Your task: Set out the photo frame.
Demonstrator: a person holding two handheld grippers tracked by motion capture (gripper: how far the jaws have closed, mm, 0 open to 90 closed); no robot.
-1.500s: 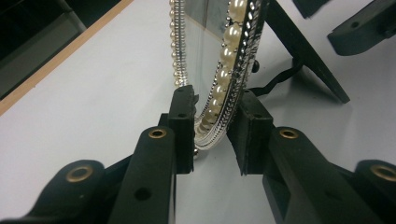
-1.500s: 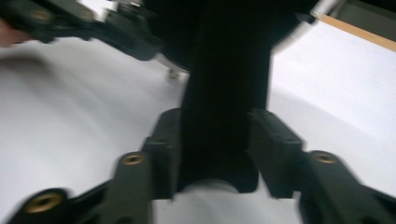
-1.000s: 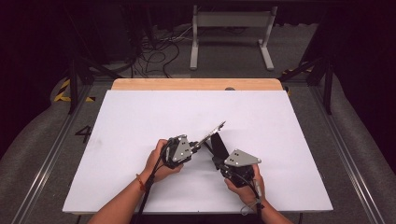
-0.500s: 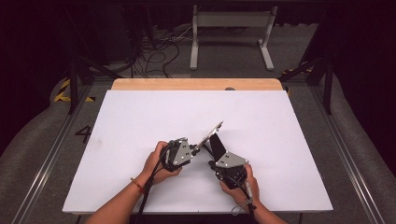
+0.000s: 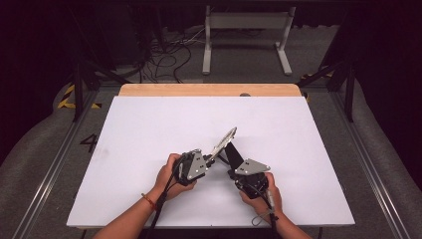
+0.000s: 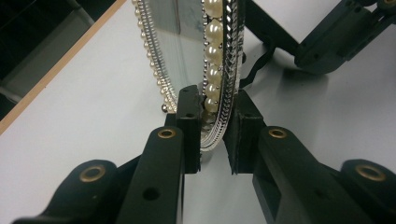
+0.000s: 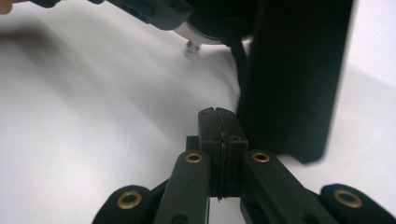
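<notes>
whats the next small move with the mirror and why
Probably swing the black stand further out with the right gripper, which is shut beside it. The left gripper straddles the pearl-rimmed mirror's edge, its jaws just easing open, so the mirror needs its prop before release.

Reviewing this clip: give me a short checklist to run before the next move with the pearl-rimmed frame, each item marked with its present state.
1. Left gripper straddles the frame rim: ok; jaws have just been opening.
2. Left pads pressing the rim: cannot tell; a slight gap shows at one side.
3. Right gripper jaws together, nothing between them: ok.
4. Right gripper sits beside the black stand at the frame's back, not on it: ok.
5. Frame fully upright: not ok; it leans in the high view.
6. Frame base on the white table: cannot tell.
</notes>
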